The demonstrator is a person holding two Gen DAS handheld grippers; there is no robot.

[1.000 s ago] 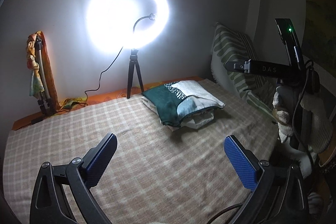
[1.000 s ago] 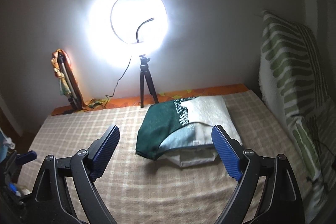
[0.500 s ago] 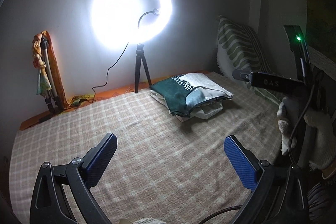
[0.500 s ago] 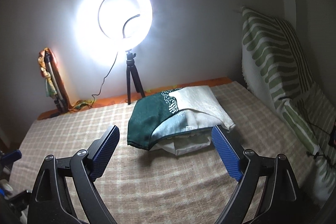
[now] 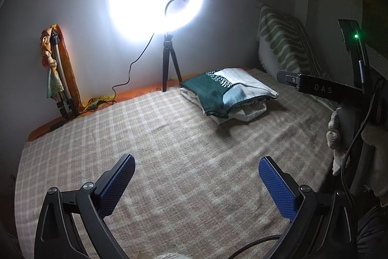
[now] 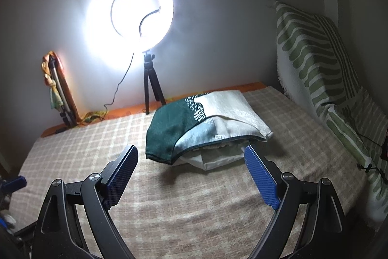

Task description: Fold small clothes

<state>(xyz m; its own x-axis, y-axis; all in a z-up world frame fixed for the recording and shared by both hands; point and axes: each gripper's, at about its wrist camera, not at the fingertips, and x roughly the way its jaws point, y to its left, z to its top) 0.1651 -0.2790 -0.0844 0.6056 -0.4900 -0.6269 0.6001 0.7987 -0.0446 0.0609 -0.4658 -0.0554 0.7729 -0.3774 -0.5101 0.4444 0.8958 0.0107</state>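
Note:
A folded stack of small clothes, dark green and cream on top with white pieces beneath, lies on the checked bed cover near the far wall. It also shows in the right wrist view. My left gripper is open and empty, well short of the stack. My right gripper is open and empty, hovering just in front of the stack. The right tool body and gloved hand show at the right of the left wrist view.
A lit ring light on a small tripod stands at the far edge by the wall. A folded tripod with orange cloth leans at far left. A green striped pillow stands against the right wall.
Both grippers have pulled back and shifted slightly; the stack sits further right and a little farther off in the left view. Jaws stayed open. The clothes have not moved.

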